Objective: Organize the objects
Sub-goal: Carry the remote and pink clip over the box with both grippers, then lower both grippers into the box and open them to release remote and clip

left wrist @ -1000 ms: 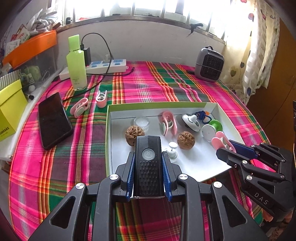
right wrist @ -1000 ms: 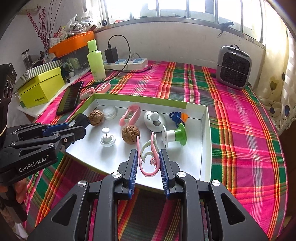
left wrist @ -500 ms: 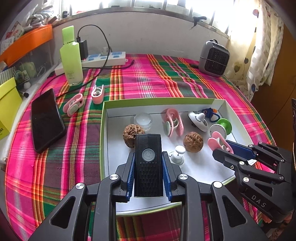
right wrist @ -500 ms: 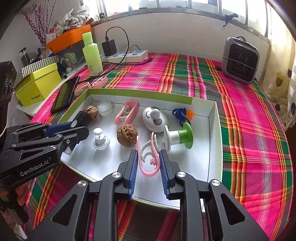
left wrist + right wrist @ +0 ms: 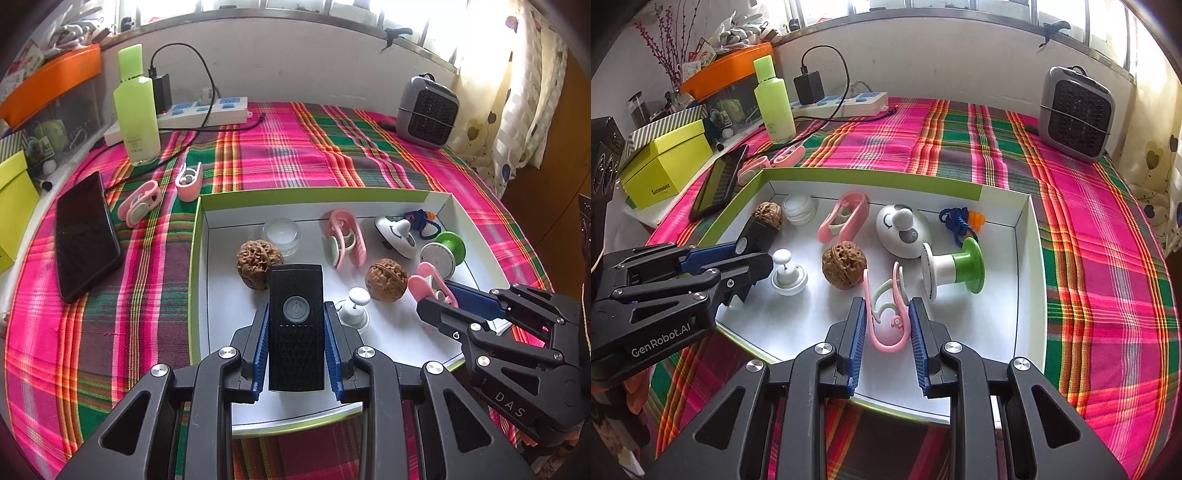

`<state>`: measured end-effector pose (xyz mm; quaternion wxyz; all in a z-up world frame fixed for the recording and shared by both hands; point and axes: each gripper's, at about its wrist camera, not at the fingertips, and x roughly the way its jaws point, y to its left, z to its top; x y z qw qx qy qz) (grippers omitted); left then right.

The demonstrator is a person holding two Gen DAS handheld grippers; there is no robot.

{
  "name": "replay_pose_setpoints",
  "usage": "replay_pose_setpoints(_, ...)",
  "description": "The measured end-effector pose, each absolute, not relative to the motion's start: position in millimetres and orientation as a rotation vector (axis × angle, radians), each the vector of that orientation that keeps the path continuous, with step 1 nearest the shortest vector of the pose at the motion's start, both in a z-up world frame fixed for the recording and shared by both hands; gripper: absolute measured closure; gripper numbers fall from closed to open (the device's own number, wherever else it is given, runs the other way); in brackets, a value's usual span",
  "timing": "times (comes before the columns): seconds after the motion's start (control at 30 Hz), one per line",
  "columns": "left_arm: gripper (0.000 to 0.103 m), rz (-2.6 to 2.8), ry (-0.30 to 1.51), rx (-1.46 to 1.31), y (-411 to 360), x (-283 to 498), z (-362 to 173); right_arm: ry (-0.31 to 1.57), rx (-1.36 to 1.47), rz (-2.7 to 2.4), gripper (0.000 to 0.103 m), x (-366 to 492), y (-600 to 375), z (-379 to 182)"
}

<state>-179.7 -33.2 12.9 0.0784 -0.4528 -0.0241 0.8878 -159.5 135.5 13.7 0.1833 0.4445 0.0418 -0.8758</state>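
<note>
My left gripper (image 5: 295, 314) is shut on a black remote-like device (image 5: 295, 325) with a round power button, held over the near left part of the white tray (image 5: 195, 258). My right gripper (image 5: 886, 314) is shut on a pink clip (image 5: 888, 314), held over the tray's near edge (image 5: 1030, 295). In the tray lie two walnuts (image 5: 844, 267) (image 5: 768, 214), a small clear jar (image 5: 798, 208), another pink clip (image 5: 846, 216), a white round toy (image 5: 903, 230), a green and white spool (image 5: 955, 271), a blue cord (image 5: 956, 221) and a white knob (image 5: 788, 273).
Two more pink clips (image 5: 142, 201) (image 5: 189, 179) lie on the plaid cloth left of the tray, beside a black phone (image 5: 85, 236). A green bottle (image 5: 136, 110), power strip (image 5: 207, 110), grey heater (image 5: 426, 110) and yellow box (image 5: 665, 166) stand around the back.
Both grippers have moved forward over the tray with their objects still held; the tray contents now look closer.
</note>
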Motion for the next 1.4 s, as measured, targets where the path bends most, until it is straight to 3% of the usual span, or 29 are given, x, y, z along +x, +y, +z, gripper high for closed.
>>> replay_pose_setpoints(1.4,0.071,2.749,-0.019,-1.306,-28,-152,23,0.079,1.184,-2.539,0.077,-137,139,23)
